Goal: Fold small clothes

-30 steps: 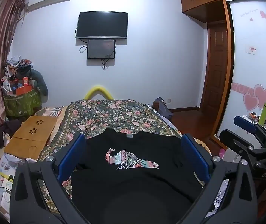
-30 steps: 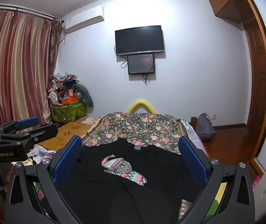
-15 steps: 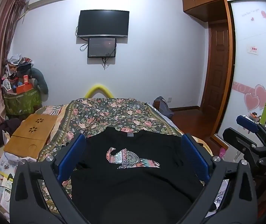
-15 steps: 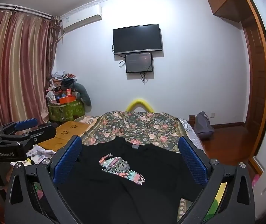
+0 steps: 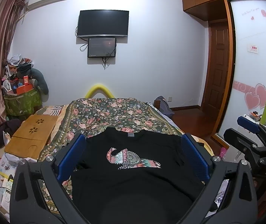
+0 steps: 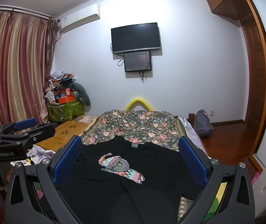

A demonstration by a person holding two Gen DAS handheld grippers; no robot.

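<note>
Holding both grippers above the near end of the bed point(image 5: 114, 112), you had the left gripper point(image 5: 133, 155) and right gripper point(image 6: 131, 155) spread wide, gripping nothing. Your black T-shirt point(image 5: 133, 177) lay flat on the bed, collar toward the far end.

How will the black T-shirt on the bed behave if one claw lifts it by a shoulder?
The black T-shirt lies flat with soft creases, so probably floppy: it should drape and sag. Likely light. The beaded elephant patch may stiffen that area slightly.
</note>
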